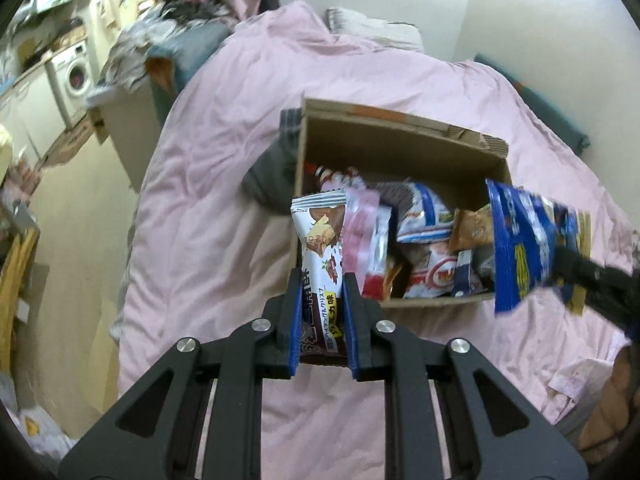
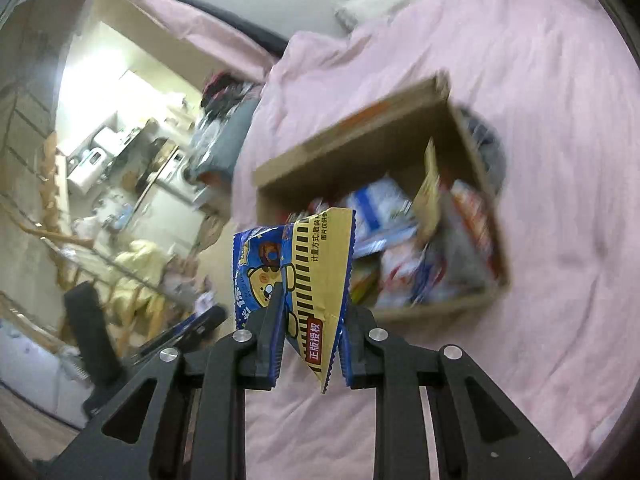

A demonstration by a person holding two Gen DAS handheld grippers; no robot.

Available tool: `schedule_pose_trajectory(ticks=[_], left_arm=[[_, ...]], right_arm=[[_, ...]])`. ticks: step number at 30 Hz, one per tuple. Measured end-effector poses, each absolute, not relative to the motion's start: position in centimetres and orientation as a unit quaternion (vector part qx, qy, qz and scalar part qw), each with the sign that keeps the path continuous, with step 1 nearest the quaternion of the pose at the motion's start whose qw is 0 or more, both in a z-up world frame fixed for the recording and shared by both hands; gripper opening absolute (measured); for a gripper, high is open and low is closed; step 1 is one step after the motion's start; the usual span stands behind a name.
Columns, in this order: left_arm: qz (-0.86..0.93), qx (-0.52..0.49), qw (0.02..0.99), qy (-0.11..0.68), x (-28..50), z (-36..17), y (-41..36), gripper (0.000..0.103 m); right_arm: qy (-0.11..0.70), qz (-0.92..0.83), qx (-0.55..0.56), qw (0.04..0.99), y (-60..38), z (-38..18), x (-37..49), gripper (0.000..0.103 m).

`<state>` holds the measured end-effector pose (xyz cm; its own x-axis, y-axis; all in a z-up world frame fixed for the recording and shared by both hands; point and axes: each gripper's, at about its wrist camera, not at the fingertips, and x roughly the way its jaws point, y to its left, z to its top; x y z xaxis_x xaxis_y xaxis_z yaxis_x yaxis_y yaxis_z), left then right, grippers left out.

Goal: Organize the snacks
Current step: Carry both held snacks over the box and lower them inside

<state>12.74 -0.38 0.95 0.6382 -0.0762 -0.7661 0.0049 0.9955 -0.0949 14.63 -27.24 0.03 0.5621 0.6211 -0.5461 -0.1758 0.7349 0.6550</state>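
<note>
An open cardboard box [image 1: 400,136] full of snack packets lies on a pink duvet [image 1: 224,184]. My left gripper [image 1: 322,280] is shut on a white and brown chocolate bar packet [image 1: 320,240], which stands upright in front of the box's near left corner. My right gripper [image 2: 312,300] is shut on a blue and yellow snack packet [image 2: 316,264], held above the duvet on the near side of the box [image 2: 352,148]. In the left wrist view this blue packet [image 1: 520,240] hangs at the right, over the box's right edge. The right wrist view is blurred.
A dark grey cloth [image 1: 272,176] lies against the box's left side. Past the bed's left edge are a washing machine [image 1: 74,76], heaped clothes [image 1: 168,36] and cluttered shelves. A pillow [image 1: 376,28] lies at the head of the bed. Open duvet surrounds the box.
</note>
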Motion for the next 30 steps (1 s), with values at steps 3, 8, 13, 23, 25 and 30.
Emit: schedule_pose_trajectory(ticks=[3, 8, 13, 23, 25, 30], left_arm=[[-0.028, -0.031, 0.905, 0.423, 14.3, 1.6, -0.9, 0.015], [-0.028, -0.02, 0.908, 0.417, 16.9, 2.1, -1.2, 0.015], [-0.039, -0.013, 0.903, 0.427, 18.8, 0.5, -1.9, 0.015], [-0.087, -0.021, 0.891, 0.445, 20.7, -2.5, -3.6, 0.015], [-0.094, -0.02, 0.89, 0.446, 20.8, -2.7, -4.3, 0.015], [-0.113, -0.003, 0.887, 0.448, 21.0, -3.2, -6.2, 0.015]], right_arm=[[0.371, 0.205, 0.284, 0.86, -29.1, 1.2, 16.2, 0.023], [0.369, 0.162, 0.287, 0.869, -31.0, 1.5, 19.2, 0.023], [0.402, 0.152, 0.251, 0.867, -29.6, 0.0, 21.8, 0.023], [0.464, 0.123, 0.171, 0.86, -26.2, -5.2, 26.2, 0.023], [0.459, 0.129, 0.178, 0.861, -26.4, -5.1, 26.7, 0.024], [0.462, 0.134, 0.187, 0.857, -26.3, -5.4, 27.6, 0.024]])
